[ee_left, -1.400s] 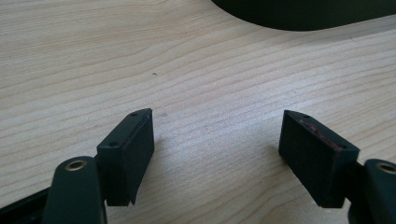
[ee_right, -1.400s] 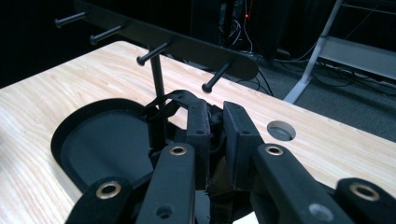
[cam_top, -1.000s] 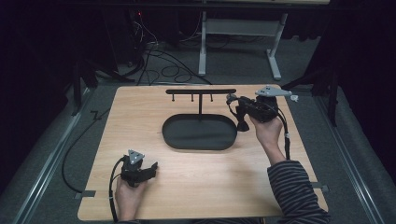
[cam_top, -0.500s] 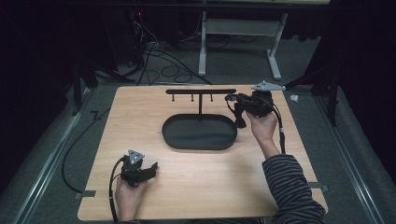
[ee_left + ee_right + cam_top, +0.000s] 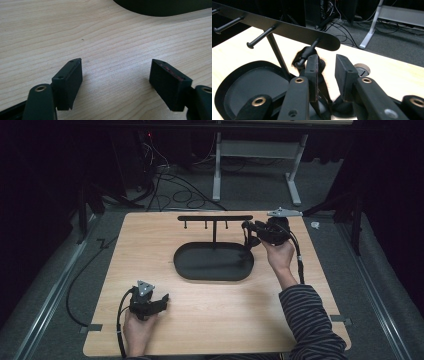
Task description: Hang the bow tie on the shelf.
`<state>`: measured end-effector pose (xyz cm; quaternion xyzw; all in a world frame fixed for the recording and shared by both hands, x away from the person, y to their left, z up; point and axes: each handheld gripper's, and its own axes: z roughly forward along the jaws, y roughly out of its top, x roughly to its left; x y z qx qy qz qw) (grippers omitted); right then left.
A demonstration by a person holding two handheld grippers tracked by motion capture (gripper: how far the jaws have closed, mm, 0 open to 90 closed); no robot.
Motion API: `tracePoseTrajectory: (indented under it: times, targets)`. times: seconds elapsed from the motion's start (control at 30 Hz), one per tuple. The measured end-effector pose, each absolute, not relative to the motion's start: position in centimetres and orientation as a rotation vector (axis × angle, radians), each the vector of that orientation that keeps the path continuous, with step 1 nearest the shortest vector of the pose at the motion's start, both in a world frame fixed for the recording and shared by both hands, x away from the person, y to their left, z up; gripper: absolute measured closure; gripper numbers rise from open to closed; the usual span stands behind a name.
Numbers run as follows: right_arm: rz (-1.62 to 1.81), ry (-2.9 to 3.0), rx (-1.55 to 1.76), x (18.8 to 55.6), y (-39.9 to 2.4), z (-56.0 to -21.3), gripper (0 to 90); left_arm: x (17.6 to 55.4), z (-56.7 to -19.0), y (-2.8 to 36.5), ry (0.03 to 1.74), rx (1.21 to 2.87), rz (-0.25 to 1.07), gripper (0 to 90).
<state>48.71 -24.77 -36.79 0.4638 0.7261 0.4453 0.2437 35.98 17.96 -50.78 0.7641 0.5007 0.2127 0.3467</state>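
A black T-shaped rack with three pegs stands in a black oval tray at mid-table. Both are bare. My right gripper is at the right end of the rack's bar. In the right gripper view its jaws stand a little apart just below the bar, beside the nearest peg. Wood shows through the gap, so it is open. A dark blurred patch behind its left jaw is unclear. My left gripper rests near the front left edge, open wide over bare wood.
The tray's rim lies well ahead of the left gripper. A round grommet hole sits in the tabletop beyond the right jaws. A small white thing lies off the table's right edge. Cables and a desk frame are behind.
The right hand has turned and shifted slightly toward the bar's right end. The left gripper has stayed still.
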Motion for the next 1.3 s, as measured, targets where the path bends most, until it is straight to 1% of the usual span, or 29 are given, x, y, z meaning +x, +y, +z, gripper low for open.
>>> tracePoseTrajectory:
  times: [0.17,0.2,0.3,0.33,0.7,1.0,1.3]
  targets:
    - [1.226,1.972,1.261,48.4,-25.1,-36.4,70.7,36.0,-50.8,18.0,1.300,1.982,0.553,27.1]
    - [1.235,1.965,1.262,48.1,-25.4,-36.2,68.3,36.0,-50.8,18.0,1.299,1.982,0.552,27.1]
    - [1.236,1.963,1.257,48.0,-25.6,-36.0,66.5,36.0,-50.8,18.0,1.299,1.982,0.552,27.0]
    - [1.245,1.958,1.258,47.7,-25.8,-35.9,64.2,36.0,-50.8,18.0,1.299,1.982,0.552,26.9]
    - [1.284,1.972,1.272,46.3,-27.6,-35.9,57.2,36.0,-50.8,18.0,1.299,1.982,0.551,27.0]
    - [1.317,1.950,1.271,44.6,-29.2,-35.5,56.3,36.0,-50.8,18.0,1.299,1.982,0.552,27.0]
    - [1.320,1.940,1.274,43.6,-30.0,-35.6,56.4,36.0,-50.8,18.0,1.299,1.982,0.552,27.0]
